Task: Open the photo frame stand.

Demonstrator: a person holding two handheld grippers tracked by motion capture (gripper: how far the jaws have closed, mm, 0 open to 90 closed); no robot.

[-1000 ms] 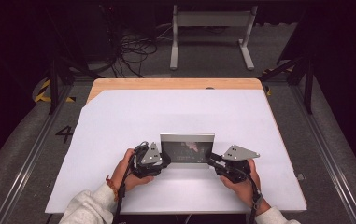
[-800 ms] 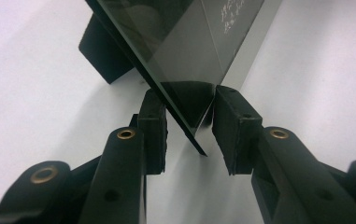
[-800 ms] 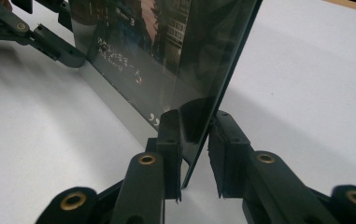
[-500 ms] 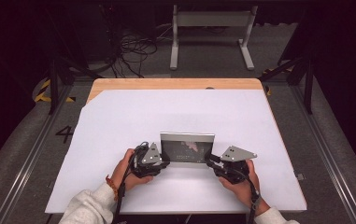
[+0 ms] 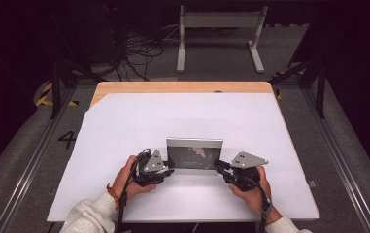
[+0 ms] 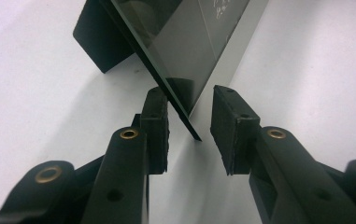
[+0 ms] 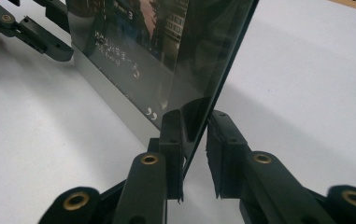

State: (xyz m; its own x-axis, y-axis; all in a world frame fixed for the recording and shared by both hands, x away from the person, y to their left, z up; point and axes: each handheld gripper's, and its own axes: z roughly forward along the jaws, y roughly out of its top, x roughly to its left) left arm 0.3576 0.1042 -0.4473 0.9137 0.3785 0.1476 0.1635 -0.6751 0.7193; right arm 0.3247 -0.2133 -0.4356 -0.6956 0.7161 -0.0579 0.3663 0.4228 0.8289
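A dark glass picture frame [image 5: 194, 154] stands upright on the white sheet [image 5: 182, 116], its lower band silver. My left gripper [image 5: 169, 170] is at the frame's left end, open. In the left gripper view the frame's [image 6: 199, 42] lower corner sits between the spread jaws of that gripper [image 6: 189, 135], with a gap on the right side. A black back stand [image 6: 101, 42] props the frame. My right gripper [image 5: 220, 167] is at the right end. In the right gripper view it [image 7: 195, 149] is shut on the frame's [image 7: 133, 51] edge. The left gripper's [image 7: 26, 28] jaws show beyond.
A strip of the wooden tabletop [image 5: 182, 87] shows past the white sheet's far edge. On the floor behind are a grey metal stand [image 5: 219, 29] and loose cables [image 5: 139, 53]. Rails run along both sides of the table.
The right gripper has shifted very slightly toward the frame's end. The frame and the left gripper stay where they were.
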